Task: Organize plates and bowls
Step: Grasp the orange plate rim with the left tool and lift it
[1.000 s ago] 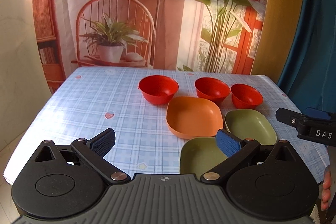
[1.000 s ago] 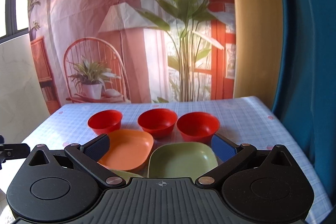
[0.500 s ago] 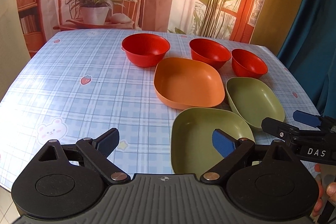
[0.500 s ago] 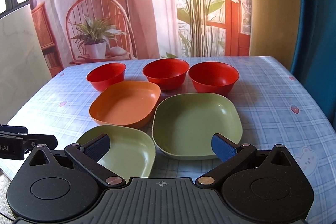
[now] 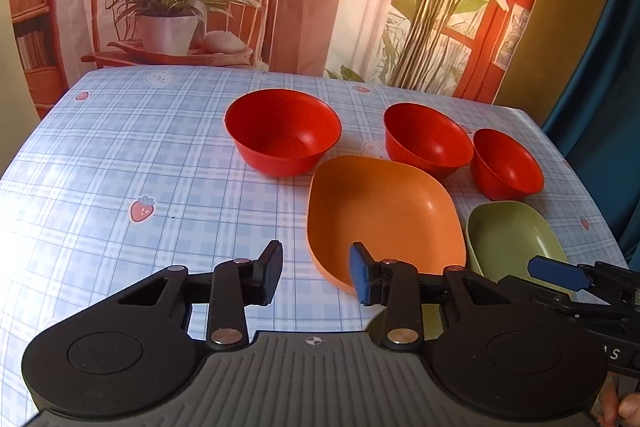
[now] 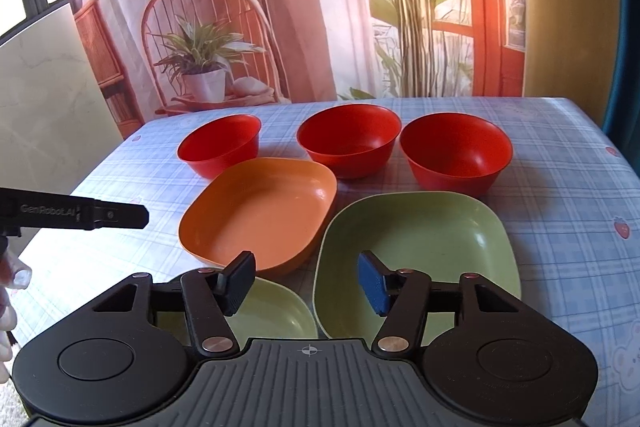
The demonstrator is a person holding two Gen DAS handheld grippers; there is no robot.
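Observation:
Three red bowls stand in a row at the back: left (image 5: 282, 131) (image 6: 219, 145), middle (image 5: 426, 141) (image 6: 349, 139), right (image 5: 506, 163) (image 6: 456, 153). An orange plate (image 5: 384, 215) (image 6: 260, 213) lies in front of them. A green plate (image 6: 416, 251) (image 5: 514, 237) lies to its right and a second green plate (image 6: 268, 311) lies nearest me, mostly hidden. My left gripper (image 5: 316, 279) is open and empty, at the orange plate's near left rim. My right gripper (image 6: 306, 285) is open and empty, over the gap between the green plates.
The table (image 5: 120, 167) wears a blue checked cloth. A printed backdrop (image 6: 280, 7) hangs behind it and a blue curtain (image 5: 600, 67) is at the right. The right gripper's fingers (image 5: 560, 273) show in the left wrist view; the left gripper's finger (image 6: 100, 215) shows in the right wrist view.
Both grippers have moved forward and lower toward the plates. Both pairs of jaws have narrowed but stay open. The dishes have not moved.

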